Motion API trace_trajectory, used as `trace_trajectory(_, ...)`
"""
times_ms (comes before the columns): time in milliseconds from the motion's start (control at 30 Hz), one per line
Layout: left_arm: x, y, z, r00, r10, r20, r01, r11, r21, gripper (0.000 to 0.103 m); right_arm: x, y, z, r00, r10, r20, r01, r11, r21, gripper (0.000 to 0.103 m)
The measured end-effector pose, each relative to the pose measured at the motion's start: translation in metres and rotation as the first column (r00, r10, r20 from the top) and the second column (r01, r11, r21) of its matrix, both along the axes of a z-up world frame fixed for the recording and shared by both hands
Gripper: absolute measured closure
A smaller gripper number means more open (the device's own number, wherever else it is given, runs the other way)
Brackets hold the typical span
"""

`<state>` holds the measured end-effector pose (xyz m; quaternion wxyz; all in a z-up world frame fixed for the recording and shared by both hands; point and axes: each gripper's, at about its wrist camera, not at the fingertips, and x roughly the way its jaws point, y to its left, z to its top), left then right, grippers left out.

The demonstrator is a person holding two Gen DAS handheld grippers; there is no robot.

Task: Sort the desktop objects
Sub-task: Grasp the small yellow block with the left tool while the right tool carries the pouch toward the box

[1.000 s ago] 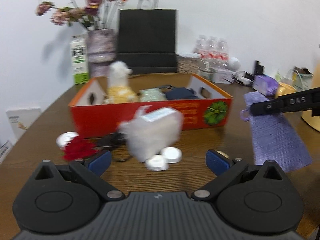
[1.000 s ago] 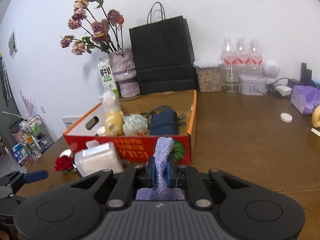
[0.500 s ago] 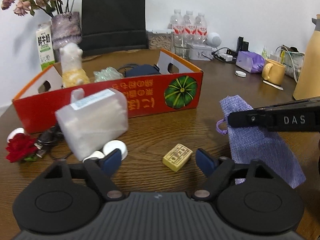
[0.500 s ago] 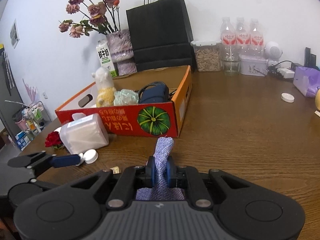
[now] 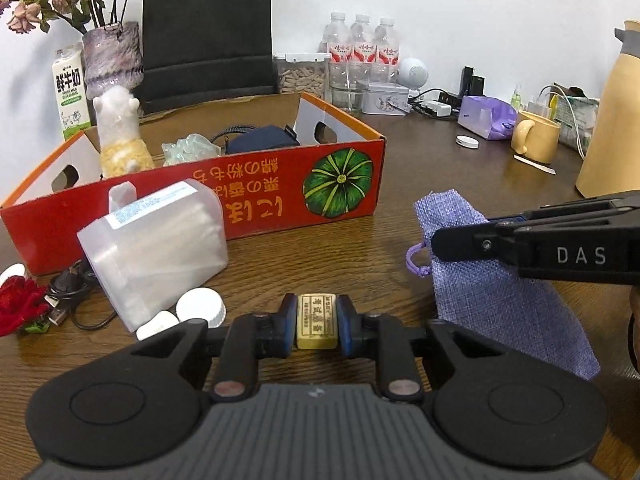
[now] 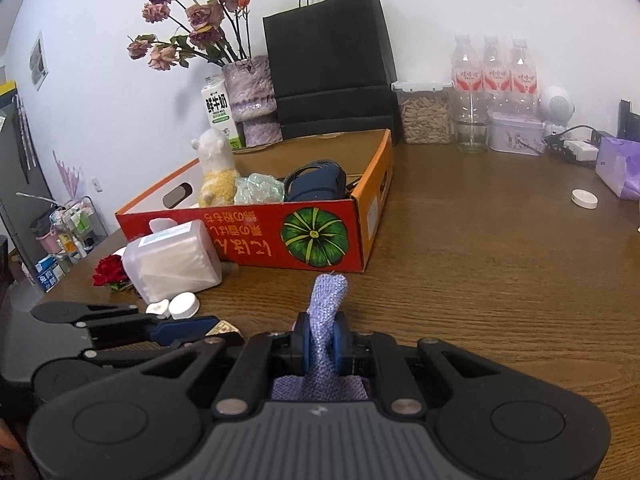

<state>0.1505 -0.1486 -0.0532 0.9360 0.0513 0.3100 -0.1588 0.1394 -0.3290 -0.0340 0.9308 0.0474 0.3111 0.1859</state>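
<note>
The left gripper (image 5: pixel 317 327) has just been closing its jaws, and the blue pads (image 5: pixel 289 326) now press on the 2 long sides of a small yellow block (image 5: pixel 317 326) with printed characters on top. The block lies flat on the wooden desk (image 5: pixel 360 264), its long axis running straight away from the camera, along the fingers, toward the red cardboard box (image 5: pixel 260 200).

The right gripper (image 6: pixel 322 344) has its jaws clamped tight on a lilac woven pouch (image 6: pixel 326 320). In the left wrist view the pouch (image 5: pixel 500 292) lies flat on the desk just to the right of the block, its long axis slanting from the near right to the far left, its drawstring end nearer the box.

To the left of the block stand 2 white bottle caps (image 5: pixel 200 308) and a tilted translucent plastic container (image 5: pixel 156 248) leaning toward the box front. A red fabric rose (image 5: pixel 16 306) and a black cable (image 5: pixel 72 292) lie at the far left. Inside the box sit a plush alpaca (image 5: pixel 120 136), a pale green crinkled item (image 5: pixel 188 148) and a dark blue case (image 5: pixel 260 142).
</note>
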Motion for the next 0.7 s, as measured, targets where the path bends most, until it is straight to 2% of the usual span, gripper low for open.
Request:
trace_trajectory(267, -0.006, 0.012, 0.025, 0.998, 0.023, 0.06, -0.021, 0.999, -0.032, 0.082, -0.003, 0.005, 0.024, 0.998, -0.003, 0.06, 0.002, 1.0, 0.009, 0.093)
trace_trajectory(500, -0.001, 0.035, 0.071, 0.985, 0.068, 0.16, -0.059, 0.996, -0.062, 0.082, 0.006, 0.016, 0.067, 0.988, 0.003, 0.157, -0.006, 1.0, 0.021, 0.093)
trace_trajectory(700, 0.023, 0.064, 0.112, 0.961, 0.129, 0.246, -0.109, 0.99, -0.092, 0.082, 0.032, 0.038, 0.11, 0.967, 0.012, 0.254, -0.023, 0.999, 0.04, 0.093)
